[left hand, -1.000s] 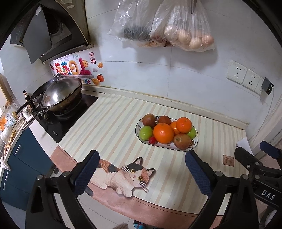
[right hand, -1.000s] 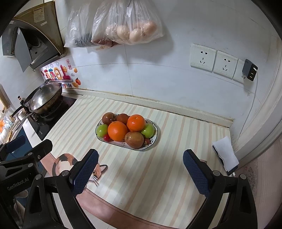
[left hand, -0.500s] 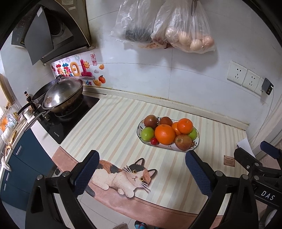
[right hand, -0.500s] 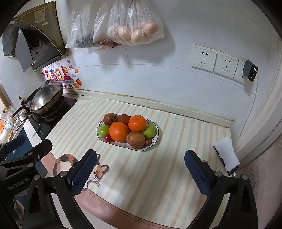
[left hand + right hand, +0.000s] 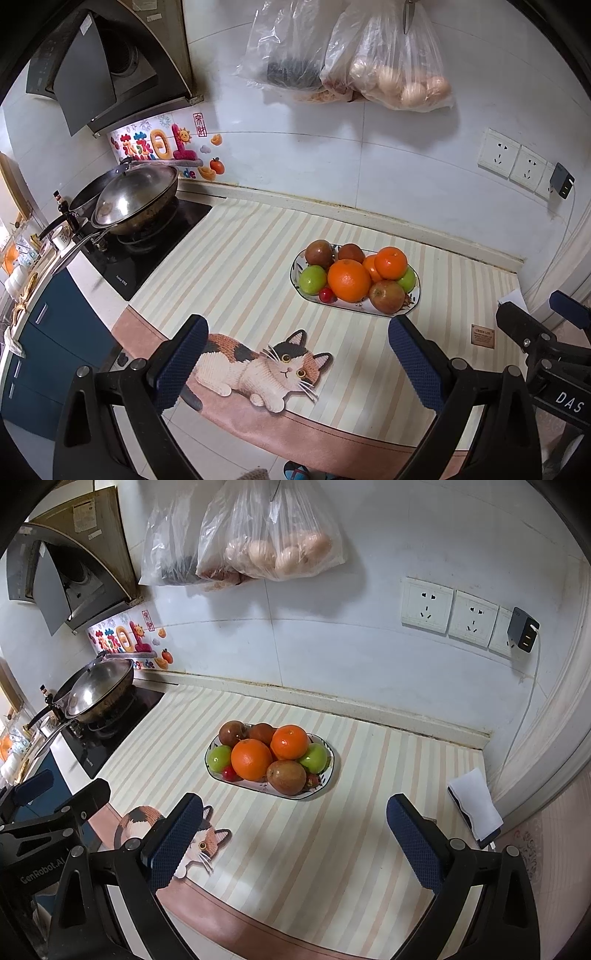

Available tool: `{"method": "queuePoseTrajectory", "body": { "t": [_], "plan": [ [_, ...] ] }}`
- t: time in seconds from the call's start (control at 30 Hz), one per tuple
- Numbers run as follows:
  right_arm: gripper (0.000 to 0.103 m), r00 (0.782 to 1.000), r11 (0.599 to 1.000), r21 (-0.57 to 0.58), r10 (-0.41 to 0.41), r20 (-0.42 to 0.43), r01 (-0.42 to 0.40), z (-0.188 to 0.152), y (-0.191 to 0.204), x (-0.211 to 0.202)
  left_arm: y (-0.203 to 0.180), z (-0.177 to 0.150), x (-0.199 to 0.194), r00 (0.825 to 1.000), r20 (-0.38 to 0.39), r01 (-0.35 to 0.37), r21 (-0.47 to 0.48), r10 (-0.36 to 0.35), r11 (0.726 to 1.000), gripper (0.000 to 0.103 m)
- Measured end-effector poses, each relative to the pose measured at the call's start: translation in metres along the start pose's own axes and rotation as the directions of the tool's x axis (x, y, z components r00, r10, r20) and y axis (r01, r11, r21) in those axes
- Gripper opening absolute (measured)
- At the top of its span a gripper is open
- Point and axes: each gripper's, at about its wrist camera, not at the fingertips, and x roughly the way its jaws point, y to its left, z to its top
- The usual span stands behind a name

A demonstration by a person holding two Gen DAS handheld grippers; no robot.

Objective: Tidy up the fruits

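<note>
Fruit plate (image 5: 300, 286), an oval patterned dish, sits mid-counter on the striped mat (image 5: 236, 266), well apart from both tools. Its centre is hidden under the pile: two glossy oranges (image 5: 349, 280), two smooth green apples (image 5: 312, 279), dull reddish-brown fruits (image 5: 286, 777) and a small red one (image 5: 326, 294), partly covered. Left gripper (image 5: 299, 360) stands wide open and empty above the cat print (image 5: 258, 365). Right gripper (image 5: 295, 836) is likewise spread wide, holding nothing. Blue pads (image 5: 173, 843) are textured. Contents of the hanging plastic bags (image 5: 258, 539) are only partly legible.
</note>
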Motion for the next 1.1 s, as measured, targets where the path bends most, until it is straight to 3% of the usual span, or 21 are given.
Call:
{"method": "queuePoseTrajectory", "body": {
  "t": [1.1],
  "plan": [
    [0.102,1.0,1.0,0.002,-0.001,0.008,0.001,0.0016,-0.0045,-0.005,-0.0072,0.0012,-0.0093,1.0,0.013,-0.001,-0.001,0.001,1.0,0.1]
  ]
}}
